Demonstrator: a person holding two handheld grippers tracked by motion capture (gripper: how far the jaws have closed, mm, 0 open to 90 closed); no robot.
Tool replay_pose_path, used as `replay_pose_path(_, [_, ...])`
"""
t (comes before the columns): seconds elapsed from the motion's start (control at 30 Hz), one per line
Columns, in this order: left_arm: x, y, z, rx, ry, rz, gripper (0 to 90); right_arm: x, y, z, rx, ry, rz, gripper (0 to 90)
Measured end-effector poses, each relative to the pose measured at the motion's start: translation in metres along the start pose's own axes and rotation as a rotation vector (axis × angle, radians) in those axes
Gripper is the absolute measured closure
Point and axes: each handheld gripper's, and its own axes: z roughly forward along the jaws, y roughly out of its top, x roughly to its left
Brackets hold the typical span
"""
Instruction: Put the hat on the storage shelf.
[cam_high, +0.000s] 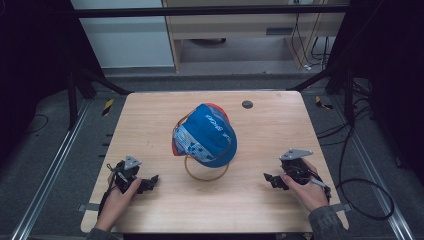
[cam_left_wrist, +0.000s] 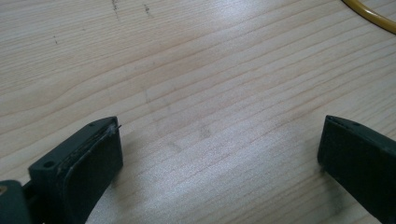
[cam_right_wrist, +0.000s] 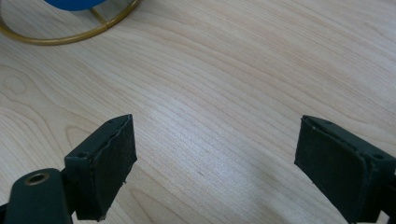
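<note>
Cap: a blue fabric cap (cam_high: 207, 133) with white lettering on its crown and a white-and-blue patterned panel at one side is seen in the high view; an orange-red edge shows along its far and left rims. It is perched on a thin golden wire ring stand (cam_high: 206, 172), at the middle of the desk.

Cap shape and texture: a soft, rounded dome is formed, tilted on the stand; the cloth looks smooth and slightly glossy.

Stand: a slim metal hoop lies flat on the desk just on the near side of the cap, with a thin upright rising from it under the cap. In the right gripper view its curve (cam_right_wrist: 70, 37) is seen at the upper left, below a patch of the blue cap (cam_right_wrist: 74, 3); in the left gripper view a short yellow arc (cam_left_wrist: 369, 14) crosses the upper right corner.

Desk: a light wooden desk (cam_high: 260, 200) with wavy grain and a matt finish; a small dark round disc (cam_high: 247, 104) is set in it beyond the cap, to the right.

Left gripper (cam_high: 150, 181): held low, near and left of the cap, well apart from it; its black, flat-padded jaws are spread wide over bare wood, nothing between them.

Right gripper (cam_high: 269, 179): held near and right of the cap, well apart from it; its jaws are likewise spread wide and hold nothing.
</note>
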Motion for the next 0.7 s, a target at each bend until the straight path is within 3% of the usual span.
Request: replay_pose_path(0.7, [0.000, 0.000, 0.000, -0.001, 0.000, 0.000, 0.0, 0.008, -0.011, 0.026, 0.004, -0.038, 0.058, 12.3])
